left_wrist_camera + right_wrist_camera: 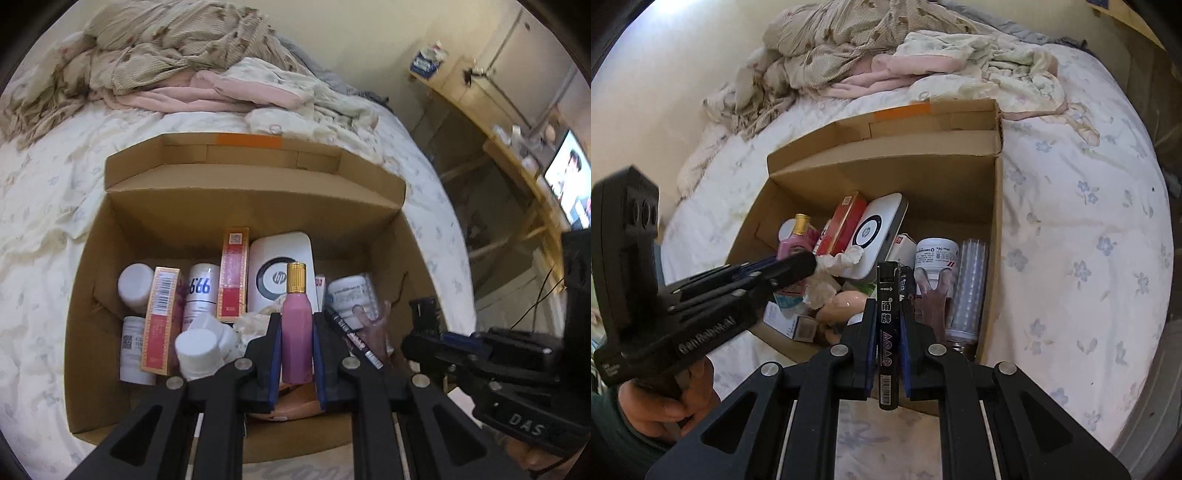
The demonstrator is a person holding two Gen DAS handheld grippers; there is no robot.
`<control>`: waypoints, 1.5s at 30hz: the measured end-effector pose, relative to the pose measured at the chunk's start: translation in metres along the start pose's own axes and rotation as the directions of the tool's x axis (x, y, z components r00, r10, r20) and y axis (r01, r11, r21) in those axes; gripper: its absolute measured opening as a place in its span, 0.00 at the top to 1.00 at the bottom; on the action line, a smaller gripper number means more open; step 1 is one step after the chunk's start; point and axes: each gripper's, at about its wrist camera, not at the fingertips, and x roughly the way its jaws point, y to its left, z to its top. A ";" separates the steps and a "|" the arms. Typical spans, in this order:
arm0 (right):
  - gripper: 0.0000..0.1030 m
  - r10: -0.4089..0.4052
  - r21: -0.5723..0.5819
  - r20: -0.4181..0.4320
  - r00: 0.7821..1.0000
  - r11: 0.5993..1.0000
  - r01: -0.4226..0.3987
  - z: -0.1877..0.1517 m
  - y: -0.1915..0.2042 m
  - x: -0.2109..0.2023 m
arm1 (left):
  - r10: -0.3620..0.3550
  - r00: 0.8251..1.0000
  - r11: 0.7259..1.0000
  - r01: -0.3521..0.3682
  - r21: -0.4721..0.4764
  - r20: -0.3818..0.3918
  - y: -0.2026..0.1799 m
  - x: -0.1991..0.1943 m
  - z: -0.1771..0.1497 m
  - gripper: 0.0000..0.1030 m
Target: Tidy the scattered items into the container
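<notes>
The left gripper (295, 332) pinched a pink bottle (296, 332) with a gold cap, its long axis running along the fingers, cap pointing down into the cardboard box (255, 206). The right gripper (888, 332) pinched a black marker (888, 325) the same way, tip toward the box's near right corner. Both things hung above the box's packed contents, the bottle nearer its middle, just before the white HP device (280, 258). Letting go there would likely drop each inside.

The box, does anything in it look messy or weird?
A bit. In the cardboard box a crumpled white tissue lies loose among the bottles, and the red cartons and white HP device lean at different angles instead of standing in neat rows. Nothing looks spilled or broken.
</notes>
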 end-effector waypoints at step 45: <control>0.01 -0.191 -0.093 0.198 0.961 0.973 0.213 -0.076 0.070 -0.024 | 0.167 0.980 0.977 -0.179 0.114 0.106 0.036 -0.085 -0.095 0.23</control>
